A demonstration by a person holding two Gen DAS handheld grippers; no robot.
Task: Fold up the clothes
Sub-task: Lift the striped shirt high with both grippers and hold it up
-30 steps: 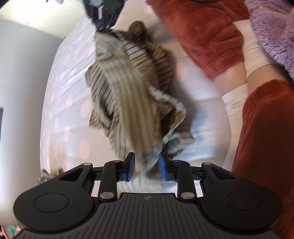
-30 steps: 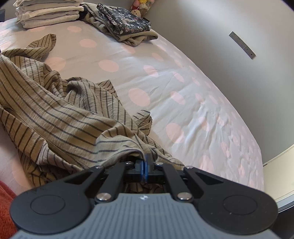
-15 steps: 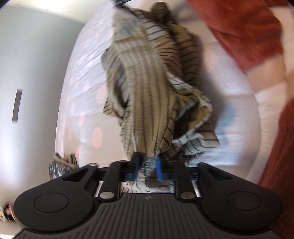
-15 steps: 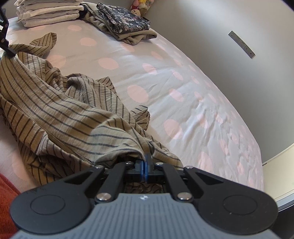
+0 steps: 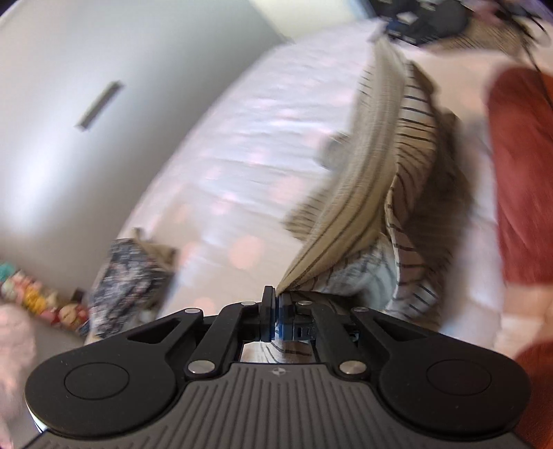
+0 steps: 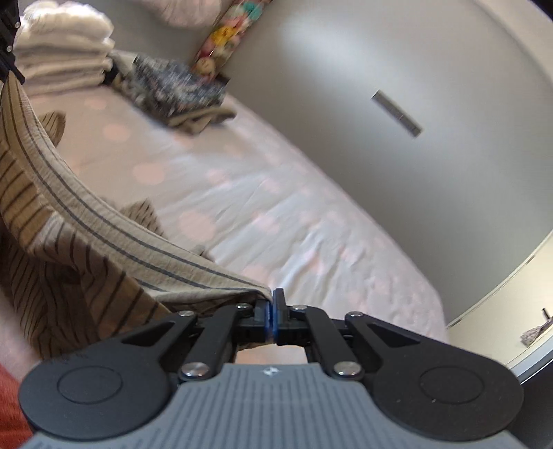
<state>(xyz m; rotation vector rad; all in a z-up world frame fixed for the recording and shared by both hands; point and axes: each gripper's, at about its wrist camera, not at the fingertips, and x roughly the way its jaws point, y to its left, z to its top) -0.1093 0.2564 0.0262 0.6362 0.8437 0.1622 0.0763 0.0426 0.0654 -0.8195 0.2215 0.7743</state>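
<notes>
A tan garment with dark stripes [image 5: 373, 193] hangs stretched between my two grippers above the bed. In the left wrist view my left gripper [image 5: 274, 304] is shut on one edge of it, and the cloth runs up to the other gripper [image 5: 414, 17] at the top. Seen from the right wrist, my right gripper [image 6: 273, 307] is shut on another edge of the striped garment [image 6: 103, 235], whose taut hem leads up to the left gripper's tip [image 6: 8, 51] at the far left. The rest of the cloth sags beneath.
The bed [image 6: 276, 221] has a pale sheet with pink dots. A stack of folded white clothes [image 6: 62, 58] and a folded dark floral piece [image 6: 176, 89] lie at its far end. A grey wall [image 6: 380, 69] runs alongside. A person's rust-red clothing [image 5: 518, 172] is at the right.
My left gripper's jaws closed on the striped garment and lifted it while rolling. My right gripper rose too, pulling the cloth taut off the bed.
</notes>
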